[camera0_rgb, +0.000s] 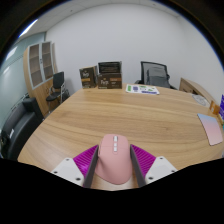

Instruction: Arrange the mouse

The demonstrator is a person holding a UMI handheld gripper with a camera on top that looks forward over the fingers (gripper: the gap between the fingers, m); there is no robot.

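Observation:
A pink computer mouse (112, 160) with a grey scroll wheel sits between my two fingers, above the wooden table (120, 115). The magenta pads (84, 162) press against its left and right sides. My gripper (112, 168) is shut on the mouse. The mouse's rear end is hidden at the bottom of the view.
A pink mouse mat (211, 127) lies at the table's right edge. Papers (142, 90) lie at the far end of the table. Black office chairs stand on the left (18, 128) and beyond the far side (154, 73). A wooden shelf (40, 66) stands at the left wall.

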